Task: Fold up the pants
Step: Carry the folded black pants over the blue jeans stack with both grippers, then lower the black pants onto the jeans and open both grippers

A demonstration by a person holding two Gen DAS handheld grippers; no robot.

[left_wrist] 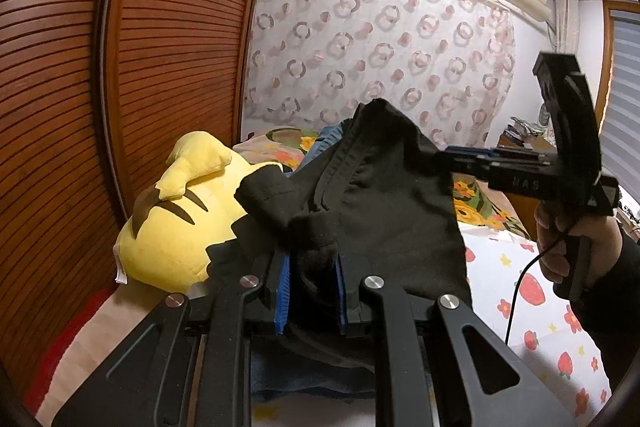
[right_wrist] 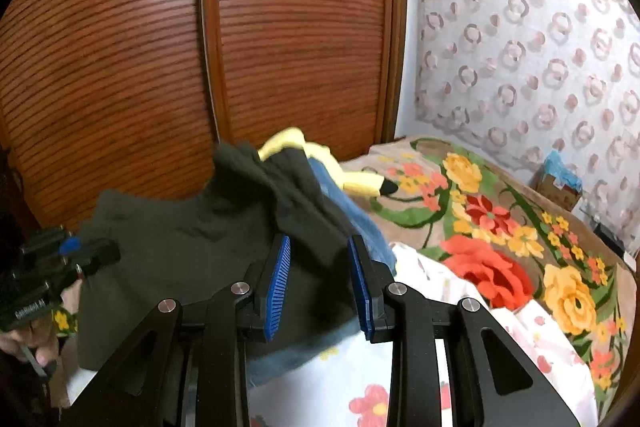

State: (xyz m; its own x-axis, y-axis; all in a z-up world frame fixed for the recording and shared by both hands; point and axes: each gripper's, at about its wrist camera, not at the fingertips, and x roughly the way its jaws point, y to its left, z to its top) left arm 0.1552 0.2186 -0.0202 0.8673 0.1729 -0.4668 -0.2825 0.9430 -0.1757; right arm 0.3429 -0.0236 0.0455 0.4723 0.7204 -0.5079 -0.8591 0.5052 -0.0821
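Black pants (left_wrist: 380, 195) hang stretched in the air between both grippers, above the bed. My left gripper (left_wrist: 310, 255) is shut on a bunched corner of the pants between its blue pads. It also shows at the left of the right wrist view (right_wrist: 76, 249), gripping the fabric edge. My right gripper (right_wrist: 318, 259) has black pants (right_wrist: 192, 251) cloth between its blue pads. Seen from the left wrist view, my right gripper (left_wrist: 452, 157) pinches the pants' far edge shut. Blue jeans (right_wrist: 360, 227) lie under the black pants.
A yellow plush toy (left_wrist: 180, 223) lies by the brown louvred wardrobe doors (left_wrist: 80, 87). A floral blanket (right_wrist: 500, 227) and a strawberry-print sheet (left_wrist: 540, 307) cover the bed. A patterned curtain (left_wrist: 380, 47) hangs behind. A small box (right_wrist: 558, 183) sits at the far right.
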